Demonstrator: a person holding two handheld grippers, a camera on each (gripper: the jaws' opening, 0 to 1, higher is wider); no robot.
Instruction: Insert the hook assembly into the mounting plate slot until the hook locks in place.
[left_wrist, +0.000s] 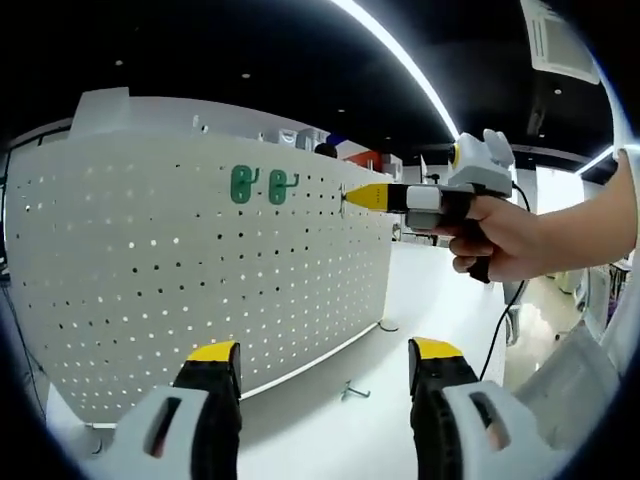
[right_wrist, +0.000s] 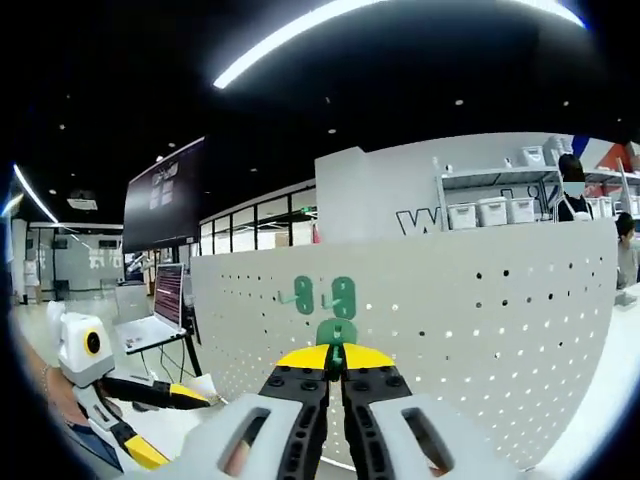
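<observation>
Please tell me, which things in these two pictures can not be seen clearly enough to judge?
- Right gripper view: the right gripper is shut on a green hook; its jaws hide its lower part, so whether it sits in the pegboard is unclear.
- Left gripper view: the same hook at the right gripper is too small to make out.
- Left gripper view: the small metal piece on the table is too small to identify.

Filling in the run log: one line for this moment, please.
right gripper: shut on green hook, at pegboard | left gripper: open, idle | two green hooks mounted | spare hook on table
</observation>
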